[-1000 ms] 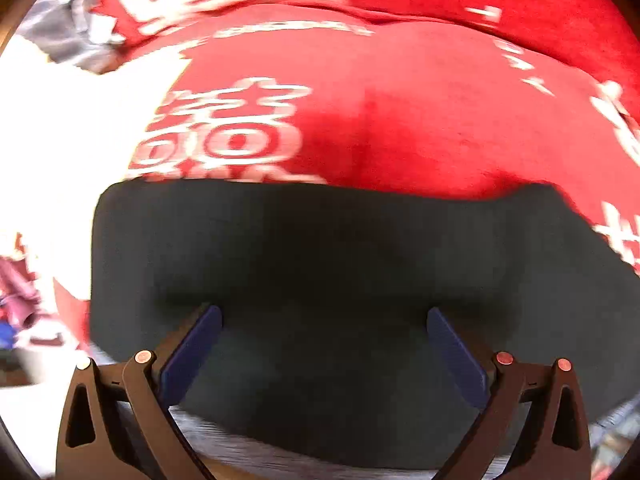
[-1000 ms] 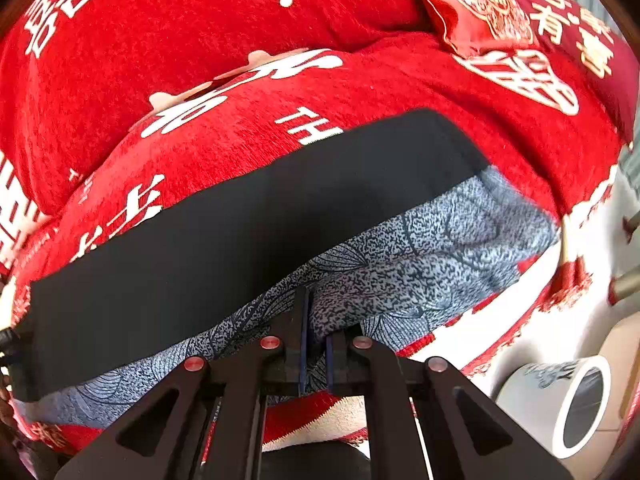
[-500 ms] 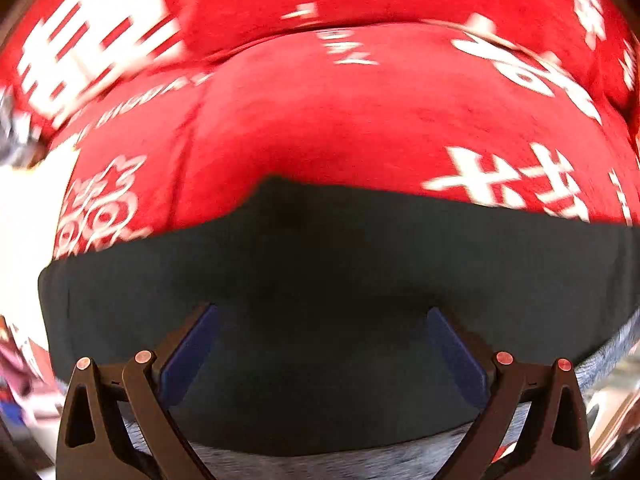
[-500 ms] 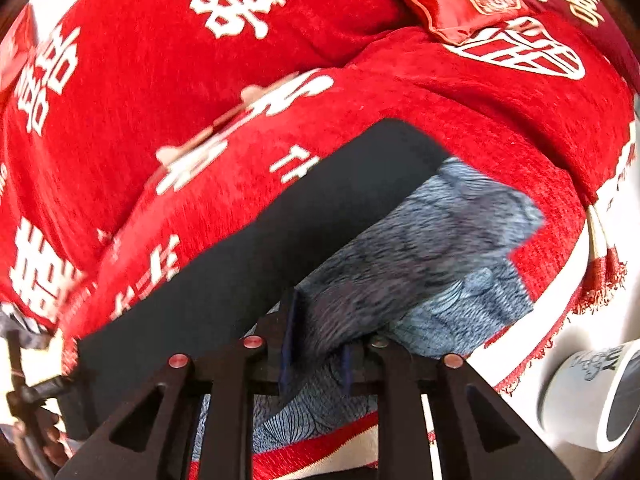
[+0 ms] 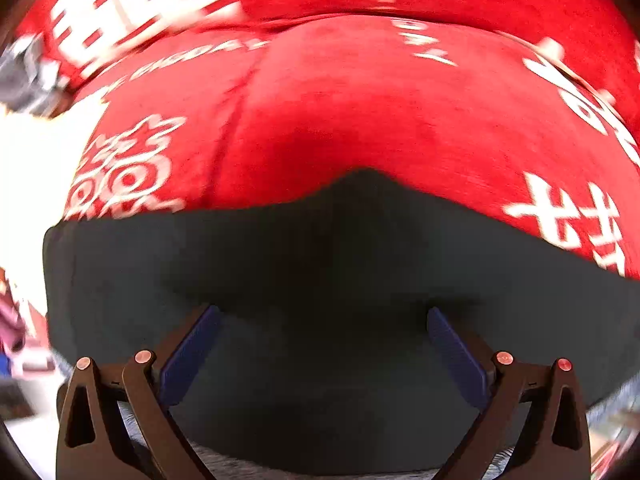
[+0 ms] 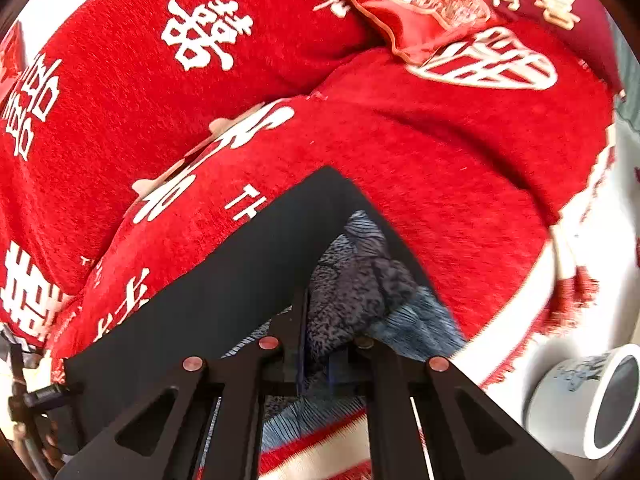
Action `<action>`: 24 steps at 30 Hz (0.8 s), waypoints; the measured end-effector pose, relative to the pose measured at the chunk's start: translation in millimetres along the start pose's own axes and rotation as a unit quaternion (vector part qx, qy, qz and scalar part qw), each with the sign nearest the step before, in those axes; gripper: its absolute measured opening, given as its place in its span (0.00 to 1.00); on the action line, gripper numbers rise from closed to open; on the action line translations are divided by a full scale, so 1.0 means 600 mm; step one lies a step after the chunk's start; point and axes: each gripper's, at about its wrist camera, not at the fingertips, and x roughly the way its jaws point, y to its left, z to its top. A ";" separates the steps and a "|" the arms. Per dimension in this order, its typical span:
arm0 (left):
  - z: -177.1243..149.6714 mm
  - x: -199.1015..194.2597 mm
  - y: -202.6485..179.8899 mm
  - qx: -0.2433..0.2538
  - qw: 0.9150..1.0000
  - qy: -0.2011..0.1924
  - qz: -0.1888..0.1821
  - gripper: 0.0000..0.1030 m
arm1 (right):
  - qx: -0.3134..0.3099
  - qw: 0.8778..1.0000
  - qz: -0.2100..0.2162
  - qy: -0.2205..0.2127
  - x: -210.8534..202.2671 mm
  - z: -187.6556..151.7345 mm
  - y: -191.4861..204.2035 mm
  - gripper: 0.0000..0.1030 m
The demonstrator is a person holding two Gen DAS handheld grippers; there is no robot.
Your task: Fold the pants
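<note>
The pants [image 6: 240, 280] are black with a grey-blue patterned side [image 6: 360, 280] and lie across a red sofa cover. My right gripper [image 6: 326, 320] has its jaws closing tight on a bunched fold of the patterned fabric, which is lifted and drapes over the right finger. The black layer rises to a pointed corner just beyond it. In the left wrist view the black pants [image 5: 320, 248] fill the lower half. My left gripper [image 5: 323, 314] hangs over them, pointing steeply down, open wide with its blue pads [image 5: 192, 356] apart and only flat cloth under them.
The red sofa cover [image 5: 320, 100] with white characters spreads behind the pants, and its tasselled hem [image 6: 576, 292] hangs at the right. A red embroidered cushion [image 6: 420, 0] leans at the back right. A white cylindrical pot [image 6: 588, 400] stands on the floor at the lower right.
The right gripper has drawn the patterned fabric up and inward, so the flat patterned strip is now bunched under a peaked black corner. The left gripper, still open, shifted sideways over the black cloth.
</note>
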 end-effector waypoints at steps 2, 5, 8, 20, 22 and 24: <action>0.000 -0.004 0.022 -0.009 1.000 -0.006 0.007 1.00 | -0.011 1.000 -0.010 -0.024 -0.030 -0.007 0.002 0.07; -0.001 0.004 0.029 -0.008 1.000 0.006 0.003 1.00 | -0.017 1.000 -0.021 -0.012 -0.015 -0.010 -0.005 0.07; 0.007 0.020 0.030 -0.009 1.000 0.005 -0.002 1.00 | -0.008 0.998 -0.039 0.055 0.051 -0.017 -0.026 0.09; -0.096 -0.029 -0.057 0.097 0.995 -0.016 -0.035 1.00 | -0.011 0.991 -0.129 -0.022 -0.054 -0.018 -0.018 0.61; -0.124 -0.038 -0.078 0.115 0.992 -0.017 -0.044 1.00 | -0.071 0.992 -0.102 -0.019 -0.058 -0.039 0.050 0.70; -0.149 -0.048 -0.095 0.122 0.991 -0.023 -0.053 1.00 | -0.126 0.989 -0.072 -0.002 -0.051 -0.070 0.116 0.75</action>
